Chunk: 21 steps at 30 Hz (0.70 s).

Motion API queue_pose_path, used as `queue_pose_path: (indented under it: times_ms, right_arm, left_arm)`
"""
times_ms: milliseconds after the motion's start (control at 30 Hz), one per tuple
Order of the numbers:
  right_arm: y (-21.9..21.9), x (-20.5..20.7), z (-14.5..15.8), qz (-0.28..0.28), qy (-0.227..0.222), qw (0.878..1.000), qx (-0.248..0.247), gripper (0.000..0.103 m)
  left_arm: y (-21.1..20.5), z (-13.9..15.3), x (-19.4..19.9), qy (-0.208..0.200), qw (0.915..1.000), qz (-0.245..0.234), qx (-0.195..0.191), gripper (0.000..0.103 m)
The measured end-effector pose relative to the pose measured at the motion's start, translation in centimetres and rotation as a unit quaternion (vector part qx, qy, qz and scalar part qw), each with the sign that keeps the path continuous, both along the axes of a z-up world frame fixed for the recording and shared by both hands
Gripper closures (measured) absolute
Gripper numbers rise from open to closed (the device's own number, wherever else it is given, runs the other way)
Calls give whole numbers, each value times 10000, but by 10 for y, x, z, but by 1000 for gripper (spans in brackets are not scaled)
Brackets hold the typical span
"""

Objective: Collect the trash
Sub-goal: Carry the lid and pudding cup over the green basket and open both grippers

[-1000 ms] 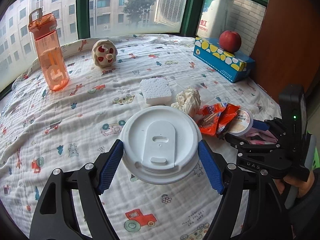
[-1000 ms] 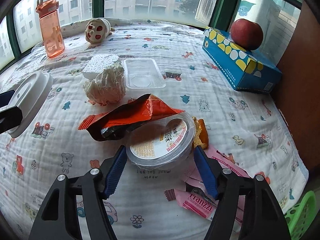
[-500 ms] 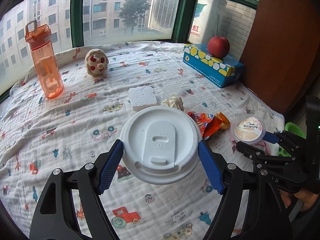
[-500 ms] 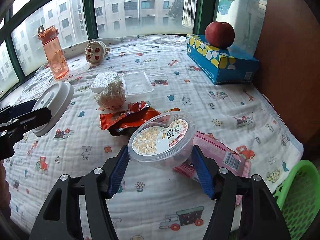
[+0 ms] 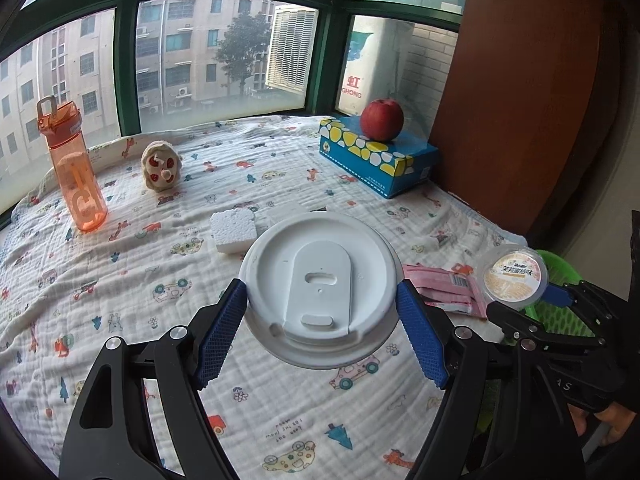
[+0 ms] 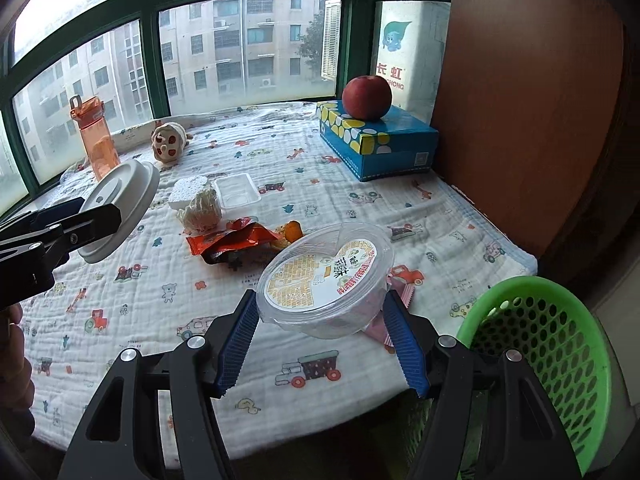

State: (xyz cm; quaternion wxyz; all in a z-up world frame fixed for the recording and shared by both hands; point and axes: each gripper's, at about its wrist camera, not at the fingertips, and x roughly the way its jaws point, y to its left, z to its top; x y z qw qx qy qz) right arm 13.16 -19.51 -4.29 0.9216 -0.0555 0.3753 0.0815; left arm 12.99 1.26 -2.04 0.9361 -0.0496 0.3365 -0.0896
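You are mid-carry, both loads lifted off the cloth-covered surface (image 6: 280,152). The green basket (image 6: 552,344) beside its edge looks empty, though its bottom is hidden. Next, swing over it and release. Left gripper (image 5: 320,320) jaws pinch the white cup lid (image 5: 320,292); right gripper (image 6: 320,328) jaws pinch the sealed clear tub (image 6: 324,276).

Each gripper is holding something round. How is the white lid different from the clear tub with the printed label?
The white cup lid is opaque, plain and flat; the clear plastic tub is see-through, deeper, and has a printed label on top. The lid sits in the left gripper, the tub in the right gripper, nearer the green basket. Both are round, clamped by blue pads and lifted off the cloth.
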Motion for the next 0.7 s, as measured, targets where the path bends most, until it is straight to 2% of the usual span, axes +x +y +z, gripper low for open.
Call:
queue_pose_path:
  times_ms: [433, 700]
  right_arm:
    - [-56, -37, 12, -628, -121, 9979, 98, 41]
    - [-97, -50, 10, -1073, -96, 9941, 132, 41]
  left_arm:
    - [-42, 13, -13, -130, 9991, -391, -34, 28]
    - [-78, 17, -16, -156, 9970, -753, -16, 28]
